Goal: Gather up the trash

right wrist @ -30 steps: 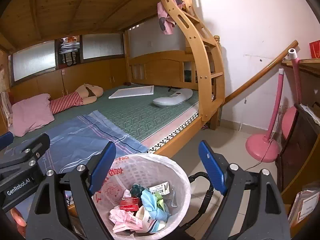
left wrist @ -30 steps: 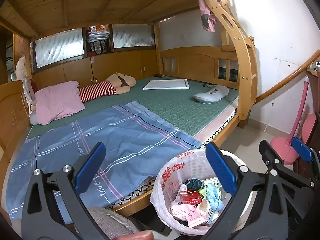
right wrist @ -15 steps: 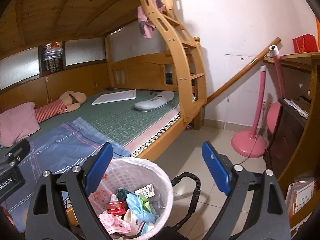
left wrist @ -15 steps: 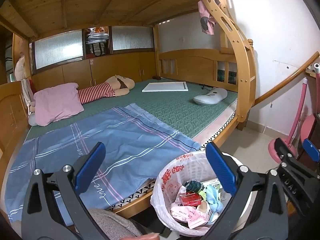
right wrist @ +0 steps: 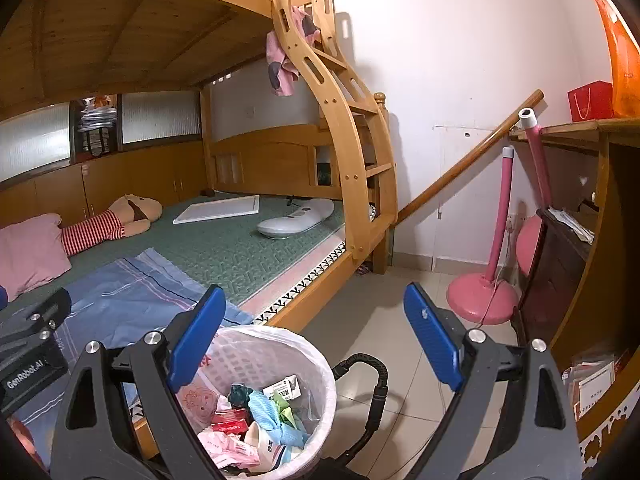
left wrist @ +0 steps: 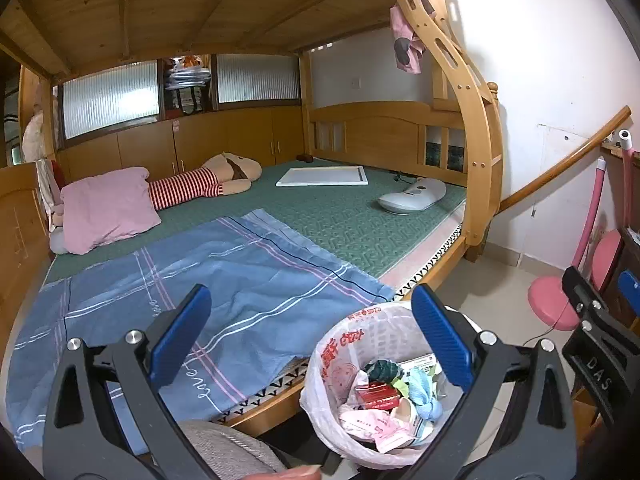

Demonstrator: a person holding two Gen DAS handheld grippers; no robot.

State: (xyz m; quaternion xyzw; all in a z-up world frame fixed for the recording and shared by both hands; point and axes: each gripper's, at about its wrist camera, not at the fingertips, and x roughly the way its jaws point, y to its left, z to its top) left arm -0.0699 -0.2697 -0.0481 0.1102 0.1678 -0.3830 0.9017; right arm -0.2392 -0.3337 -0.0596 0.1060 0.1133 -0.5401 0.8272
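Lettering "GenRobot.AI" on left claw (right wrist: 36, 364) — spread, like right claw (right wrist: 316, 344); bin-bag (left wrist: 352, 344) print perhaps Chinese — unreadable.

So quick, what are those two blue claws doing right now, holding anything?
Left gripper: open, holding nothing.
Right gripper: open, its jaws have just been opening wider, nothing between them; the bin sits below.
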